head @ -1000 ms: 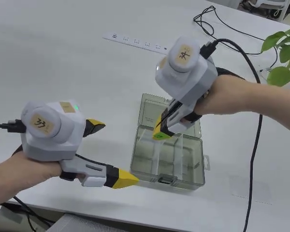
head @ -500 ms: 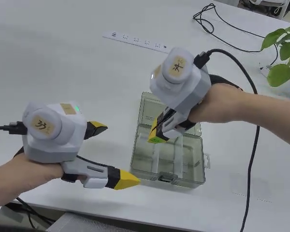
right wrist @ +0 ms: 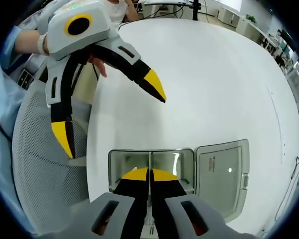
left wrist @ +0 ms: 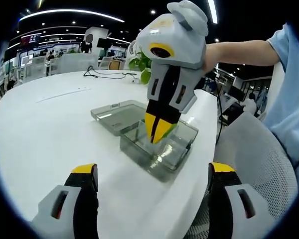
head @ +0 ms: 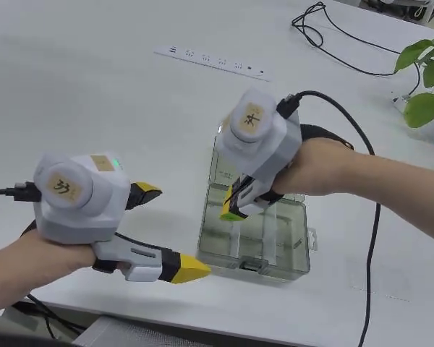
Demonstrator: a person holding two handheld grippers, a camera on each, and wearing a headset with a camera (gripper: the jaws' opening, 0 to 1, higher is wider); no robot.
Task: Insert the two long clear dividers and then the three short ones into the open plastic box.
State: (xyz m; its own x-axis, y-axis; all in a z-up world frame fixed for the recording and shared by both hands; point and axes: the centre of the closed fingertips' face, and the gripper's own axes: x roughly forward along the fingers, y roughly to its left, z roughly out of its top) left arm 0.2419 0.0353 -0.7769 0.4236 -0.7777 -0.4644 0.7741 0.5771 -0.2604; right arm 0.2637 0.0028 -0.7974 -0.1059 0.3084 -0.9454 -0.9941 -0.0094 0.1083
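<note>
We log right tongs clenched, apparently on the top edge of a clear divider standing upright inside the open box on the bench; its length runs straight ahead of the jaws. Left tongs released, just left of the box.
</note>
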